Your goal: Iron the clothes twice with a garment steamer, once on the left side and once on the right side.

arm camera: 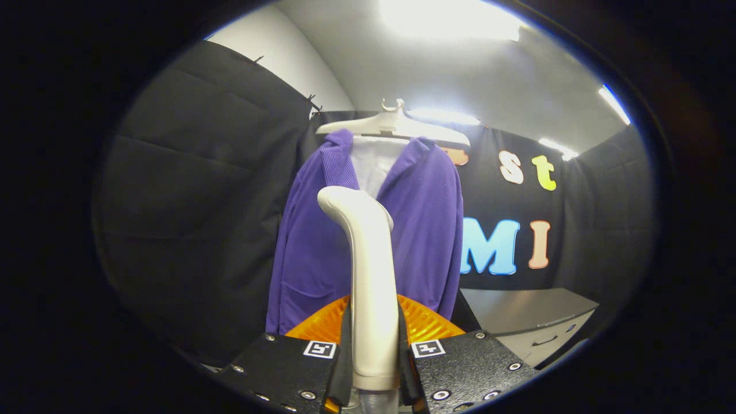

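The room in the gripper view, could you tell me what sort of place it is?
Probably a cloth-walled recording booth: black cloth walls, a purple cardigan on a hanger, and a grey cabinet. The gripper holds a steamer.

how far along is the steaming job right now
Done: the hand-held gripper is shut on the garment steamer. In hand: its head is raised toward the purple jacket on the hanger; contact unclear. Left: as far as this shows, both the left and right passes.

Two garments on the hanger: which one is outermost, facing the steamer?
The purple jacket; the white shirt only peeks out at its open collar. The gripper clamps the steamer.
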A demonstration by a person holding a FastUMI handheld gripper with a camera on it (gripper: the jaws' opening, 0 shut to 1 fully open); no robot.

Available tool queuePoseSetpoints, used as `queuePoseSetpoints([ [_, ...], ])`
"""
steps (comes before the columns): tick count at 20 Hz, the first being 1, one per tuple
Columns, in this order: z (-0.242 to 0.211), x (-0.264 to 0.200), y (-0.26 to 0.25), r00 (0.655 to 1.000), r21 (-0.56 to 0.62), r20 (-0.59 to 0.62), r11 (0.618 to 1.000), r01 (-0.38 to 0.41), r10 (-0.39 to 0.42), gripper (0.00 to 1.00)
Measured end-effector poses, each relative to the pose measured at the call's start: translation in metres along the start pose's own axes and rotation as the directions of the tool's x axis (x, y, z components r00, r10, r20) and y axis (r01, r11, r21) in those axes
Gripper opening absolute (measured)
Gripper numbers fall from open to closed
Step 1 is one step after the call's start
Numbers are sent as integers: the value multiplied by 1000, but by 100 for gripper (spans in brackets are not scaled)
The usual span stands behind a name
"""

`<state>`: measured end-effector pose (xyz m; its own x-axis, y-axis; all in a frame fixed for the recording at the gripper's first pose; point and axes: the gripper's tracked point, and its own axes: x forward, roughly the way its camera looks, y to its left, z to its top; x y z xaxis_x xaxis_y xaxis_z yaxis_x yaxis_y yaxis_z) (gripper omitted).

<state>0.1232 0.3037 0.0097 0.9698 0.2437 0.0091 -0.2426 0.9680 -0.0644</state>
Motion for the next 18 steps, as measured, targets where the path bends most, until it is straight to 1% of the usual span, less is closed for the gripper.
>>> queuePoseSetpoints([
  [4, 47, 33, 27, 998, -34, 67, 999, 3, -1, 33],
  [6, 59, 48, 38, 997, -54, 83, 999, 5, -1, 33],
  [8, 61, 60, 42, 997, -62, 73, 998, 22, -17, 33],
  [10, 53, 66, 46, 998, -73, 50, 997, 33, -29, 33],
  [13, 24, 72, 49, 1000, -77, 10, 997, 28, -27, 34],
  [15, -2, 66, 50, 999, -102, -18, 994, 31, -33, 33],
  [18, -40, 52, 61, 997, -100, -73, 995, 16, -23, 34],
])
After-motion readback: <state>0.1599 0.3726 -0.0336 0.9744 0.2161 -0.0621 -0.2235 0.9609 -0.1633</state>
